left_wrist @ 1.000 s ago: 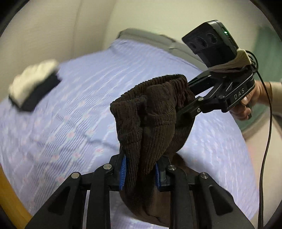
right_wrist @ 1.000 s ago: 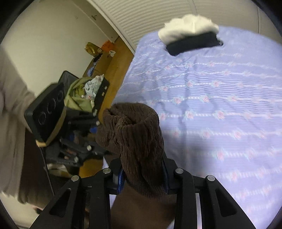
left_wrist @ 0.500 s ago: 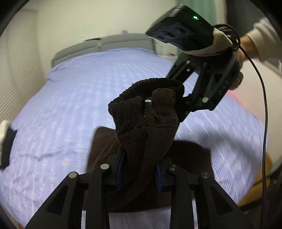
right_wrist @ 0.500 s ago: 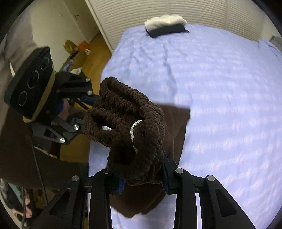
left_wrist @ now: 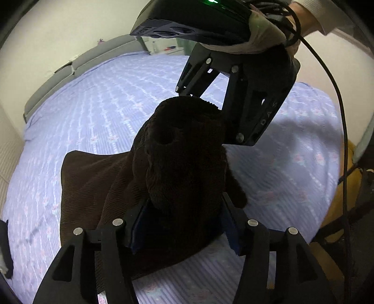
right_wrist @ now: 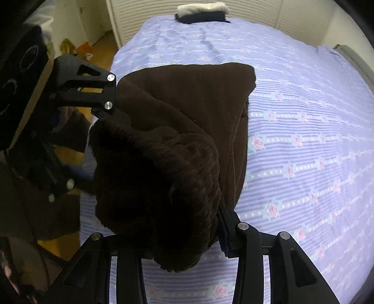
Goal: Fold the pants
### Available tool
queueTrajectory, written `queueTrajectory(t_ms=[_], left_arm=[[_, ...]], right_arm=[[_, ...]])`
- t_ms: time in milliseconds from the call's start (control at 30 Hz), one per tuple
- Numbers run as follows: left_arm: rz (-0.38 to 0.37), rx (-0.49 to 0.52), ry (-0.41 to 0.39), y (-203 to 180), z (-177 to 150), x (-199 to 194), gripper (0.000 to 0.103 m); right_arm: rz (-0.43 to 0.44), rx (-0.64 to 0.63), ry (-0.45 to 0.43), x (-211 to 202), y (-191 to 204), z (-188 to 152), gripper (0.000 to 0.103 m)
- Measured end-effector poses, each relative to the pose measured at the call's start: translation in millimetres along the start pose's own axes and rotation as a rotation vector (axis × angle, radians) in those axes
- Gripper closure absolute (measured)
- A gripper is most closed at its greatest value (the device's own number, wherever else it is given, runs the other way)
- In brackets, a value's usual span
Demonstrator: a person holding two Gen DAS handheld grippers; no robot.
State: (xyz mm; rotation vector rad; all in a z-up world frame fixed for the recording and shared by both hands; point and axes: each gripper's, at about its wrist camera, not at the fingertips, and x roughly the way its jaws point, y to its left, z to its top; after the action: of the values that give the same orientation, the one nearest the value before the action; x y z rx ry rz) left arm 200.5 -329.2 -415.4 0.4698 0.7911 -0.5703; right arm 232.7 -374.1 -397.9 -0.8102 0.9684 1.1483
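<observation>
While both sets of jaws are opening, a thick bunch of the brown pants [left_wrist: 187, 163] sits between the left gripper [left_wrist: 184, 231] pads, and another bunch between those of the right gripper [right_wrist: 168, 236]; whether either still pinches it I cannot tell. Beyond, the folded pants lie on the lilac bedspread [right_wrist: 303, 117], with folded clothes [right_wrist: 202, 12] at its far end

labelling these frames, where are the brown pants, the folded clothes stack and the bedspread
brown pants [right_wrist: 198, 93]: right wrist view, flat folded part.
folded clothes stack [right_wrist: 202, 12]: right wrist view, stack's middle.
bedspread [left_wrist: 105, 98]: left wrist view, bare patch.
</observation>
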Motion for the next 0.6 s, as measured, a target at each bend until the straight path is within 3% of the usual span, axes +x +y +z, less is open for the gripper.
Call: queueTrajectory(t_ms=[133,200,267,333,467,600], left_arm=[[-0.037,-0.005,0.004,3,6,-14,0.047],[-0.045,-0.007,0.002,8,10,-22,0.047],[-0.055,-0.017,-0.008,11,13,-29,0.044],[-0.082,-0.027,-0.011,18,18,-36,0.044],[-0.135,-0.033,-0.022,34,26,-58,0.044],[-0.200,-0.058,-0.030,76,36,-81,0.037]], right_arm=[[-0.059,0.001,-0.008,-16,11,-5,0.060],[-0.108,-0.035,0.007,-21,22,-5,0.052],[-0.182,-0.061,0.019,-25,28,-6,0.030],[-0.217,-0.029,0.006,-33,27,-8,0.025],[-0.182,0.171,0.014,-54,7,-17,0.025],[-0.164,0.627,-0.095,-90,-14,-35,0.025]])
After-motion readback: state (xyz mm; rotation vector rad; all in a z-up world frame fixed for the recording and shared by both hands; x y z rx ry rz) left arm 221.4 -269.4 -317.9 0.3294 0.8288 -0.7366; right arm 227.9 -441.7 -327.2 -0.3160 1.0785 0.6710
